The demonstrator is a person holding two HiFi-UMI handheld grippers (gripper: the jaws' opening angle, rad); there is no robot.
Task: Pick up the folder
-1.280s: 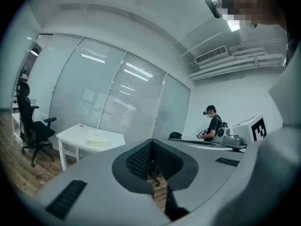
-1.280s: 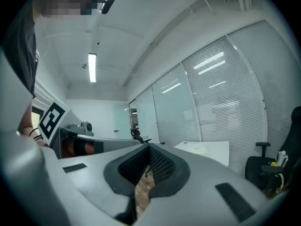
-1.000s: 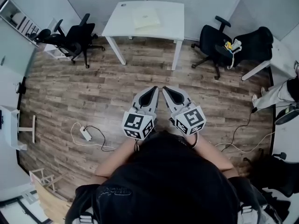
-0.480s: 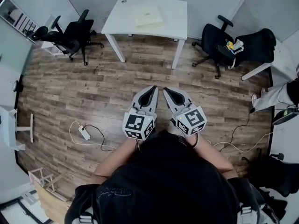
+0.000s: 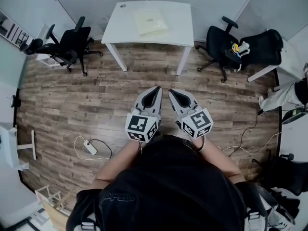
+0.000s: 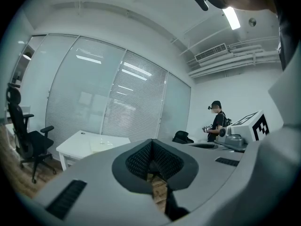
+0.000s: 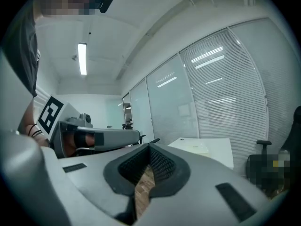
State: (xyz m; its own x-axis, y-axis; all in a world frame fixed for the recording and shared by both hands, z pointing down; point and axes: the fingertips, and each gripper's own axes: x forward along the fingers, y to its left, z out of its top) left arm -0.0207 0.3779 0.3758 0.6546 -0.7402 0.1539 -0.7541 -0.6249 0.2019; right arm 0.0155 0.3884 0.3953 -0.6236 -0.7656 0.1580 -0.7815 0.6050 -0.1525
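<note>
Left arm: the left forearm (image 5: 118,162) reached forward from under the person's head; the hand was hidden behind the left marker cube (image 5: 141,125).
Left tool: the left hand-held gripper (image 5: 155,90) pointed toward the far side of the room, close to level, above the wooden floor (image 5: 72,95).
Left jaws: in the left gripper view the left hand-held gripper (image 6: 151,166) had its jaws pressed together, with nothing between them.
Right arm: the right forearm (image 5: 222,160) reached forward likewise, its hand hidden behind the right marker cube (image 5: 197,122).
Right tool: the right hand-held gripper (image 5: 172,91) pointed the same way, near level.
Right jaws: in the right gripper view the right hand-held gripper (image 7: 149,161) was closed tight and empty.
Spacing: the two tips sat near each other but apart, side by side.
Folder: the pale yellow folder (image 5: 150,22) lay flat on the white counter (image 5: 125,28) at the far side, well apart from both tools; it also showed in the left (image 6: 104,145) and right (image 7: 197,148) gripper views.
Writing: both cubes bore black-and-white square marker patterns; a small mark on the folder was too small to read.
Surroundings: black office chairs stood left (image 5: 65,47) and right (image 5: 224,44) of the counter, and a white power strip (image 5: 89,148) lay on the floor at the near left.
</note>
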